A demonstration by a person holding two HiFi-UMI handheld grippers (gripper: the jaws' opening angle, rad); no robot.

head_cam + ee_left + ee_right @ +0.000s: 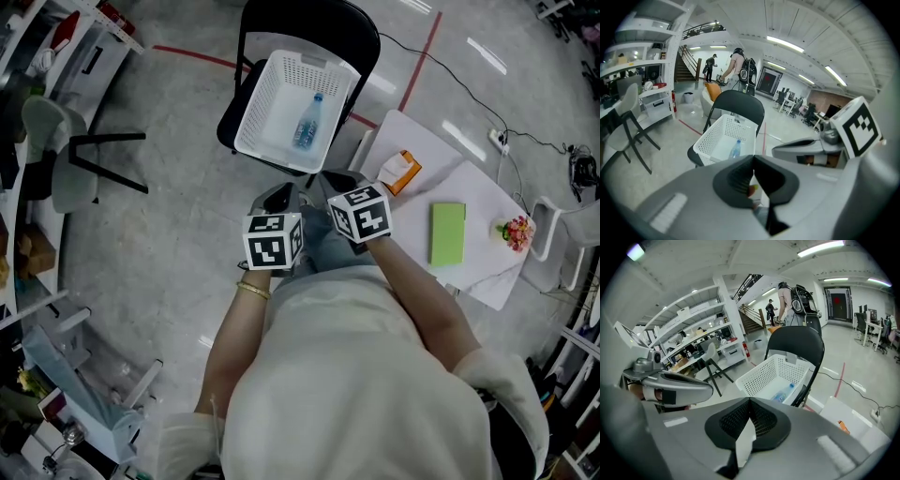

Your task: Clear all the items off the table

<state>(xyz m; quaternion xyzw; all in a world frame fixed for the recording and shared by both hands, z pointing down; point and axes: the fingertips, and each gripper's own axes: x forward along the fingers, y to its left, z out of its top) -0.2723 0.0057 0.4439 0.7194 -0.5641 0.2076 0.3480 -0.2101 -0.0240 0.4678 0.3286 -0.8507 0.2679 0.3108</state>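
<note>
Right gripper point(750, 401)'s fingers point(733, 420) are closed, empty — orange packet point(843, 427) lies apart, rightward.

White rectangular table point(424, 139) stands on grey floor point(169, 239), beside black folding chair point(309, 23). On tabletop, well apart:
- orange-and-white packet point(400, 172) near chair-side edge
- flat green rectangular pad point(448, 232) mid-table
- small red-pink-green cluster point(516, 232) at far edge, too small to identify

White perforated plastic basket point(258, 98) sits on chair seat, with clear plastic bottle point(307, 122) lying inside.
</note>
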